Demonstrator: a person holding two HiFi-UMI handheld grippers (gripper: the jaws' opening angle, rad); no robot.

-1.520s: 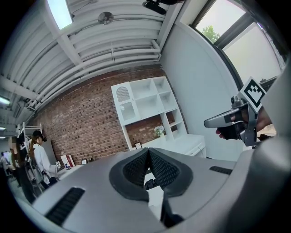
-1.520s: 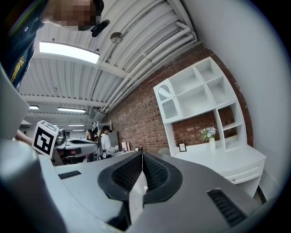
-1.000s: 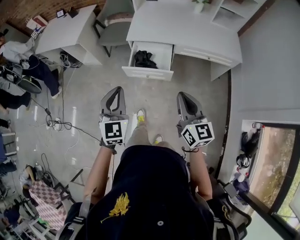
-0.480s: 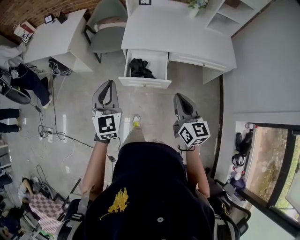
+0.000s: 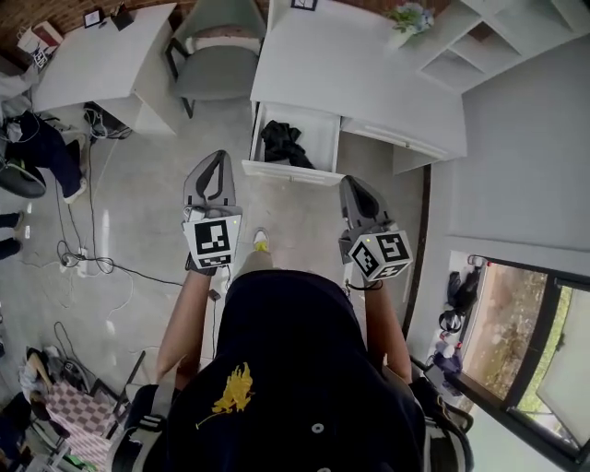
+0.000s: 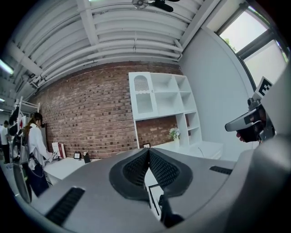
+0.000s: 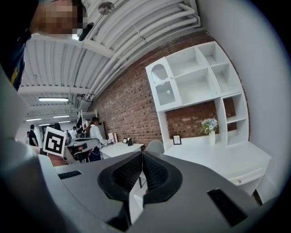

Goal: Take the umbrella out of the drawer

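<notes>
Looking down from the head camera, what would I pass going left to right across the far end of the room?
First the small white table → grey chair → umbrella → flowers → white shelves.

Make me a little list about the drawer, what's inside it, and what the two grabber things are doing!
drawer: open, pulled out of the white desk
inside the drawer: a black umbrella, lying bunched up
left gripper: jaws together, holding nothing, short of the drawer
right gripper: jaws together, holding nothing, short of the drawer
umbrella taken out: not yet
</notes>
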